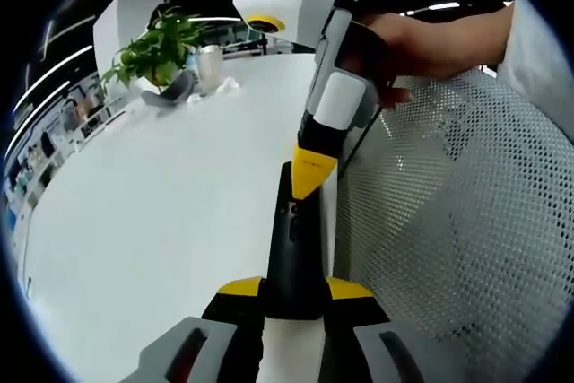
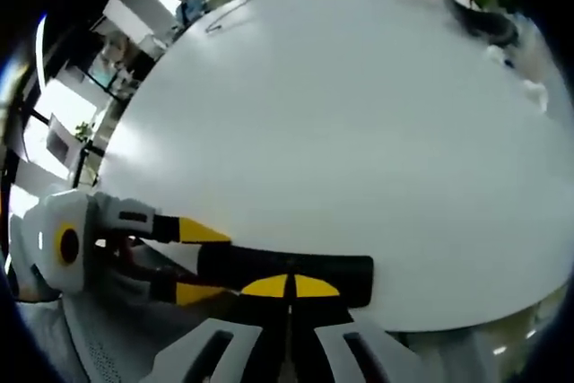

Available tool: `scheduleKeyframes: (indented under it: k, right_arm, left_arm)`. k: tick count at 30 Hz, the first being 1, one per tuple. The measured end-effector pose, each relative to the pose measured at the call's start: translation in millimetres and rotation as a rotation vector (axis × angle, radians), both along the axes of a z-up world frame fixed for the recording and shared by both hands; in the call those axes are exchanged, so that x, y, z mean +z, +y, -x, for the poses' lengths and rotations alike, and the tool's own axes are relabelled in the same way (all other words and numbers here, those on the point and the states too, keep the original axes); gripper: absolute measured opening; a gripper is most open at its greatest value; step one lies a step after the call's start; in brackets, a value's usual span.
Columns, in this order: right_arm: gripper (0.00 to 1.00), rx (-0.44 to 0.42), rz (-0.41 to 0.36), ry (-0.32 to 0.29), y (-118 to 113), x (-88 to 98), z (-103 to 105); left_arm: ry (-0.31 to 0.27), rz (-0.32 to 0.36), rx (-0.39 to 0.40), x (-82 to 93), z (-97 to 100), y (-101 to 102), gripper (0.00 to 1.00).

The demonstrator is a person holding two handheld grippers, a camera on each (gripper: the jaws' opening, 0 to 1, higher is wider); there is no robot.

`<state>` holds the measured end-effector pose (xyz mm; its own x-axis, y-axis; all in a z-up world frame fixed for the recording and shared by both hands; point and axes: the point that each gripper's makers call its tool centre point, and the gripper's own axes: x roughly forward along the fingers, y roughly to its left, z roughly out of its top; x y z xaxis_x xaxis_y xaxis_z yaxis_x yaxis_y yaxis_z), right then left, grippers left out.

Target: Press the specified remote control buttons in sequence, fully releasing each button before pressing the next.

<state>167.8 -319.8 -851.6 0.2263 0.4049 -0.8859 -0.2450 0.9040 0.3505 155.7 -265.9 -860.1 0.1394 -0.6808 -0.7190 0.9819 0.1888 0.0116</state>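
A long black remote control [image 1: 292, 230] sticks out over the white table's [image 1: 161, 221] edge. My left gripper [image 1: 294, 289] is shut on its near end, one yellow fingertip on each side. My right gripper [image 1: 314, 175], held by a person's hand [image 1: 408, 42], comes down from above. Its jaws are shut to a single yellow point that touches the remote's upper face. In the right gripper view the remote [image 2: 350, 274] lies crosswise under my right gripper [image 2: 289, 286], whose tips are together on it. My left gripper [image 2: 197, 262] clamps it from the left.
A potted plant [image 1: 157, 49], a metal cup [image 1: 209, 67] and a grey object stand at the table's far end. A white mesh chair [image 1: 448, 213] lies right of the table edge. The broad white tabletop [image 2: 341, 114] stretches ahead, with office furniture beyond.
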Motion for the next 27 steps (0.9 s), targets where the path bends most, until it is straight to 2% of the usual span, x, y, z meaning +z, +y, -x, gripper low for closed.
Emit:
scheduleKeyframes:
  k: [7,12,27]
  right_arm:
    - [0.0,0.017,0.008,-0.014,0.2,0.0,1.1]
    - [0.0,0.067,0.053,-0.04,2.3,-0.7,1.9]
    - [0.0,0.016,-0.001,-0.01,0.4,-0.3,0.7]
  left_arm:
    - [-0.002,0.001,-0.002,0.4,0.5,0.2,0.24]
    - [-0.002,0.0,-0.001,0.4,0.8,0.4,0.24]
    - [-0.002,0.001,-0.003,1.3,1.1,1.0,0.24]
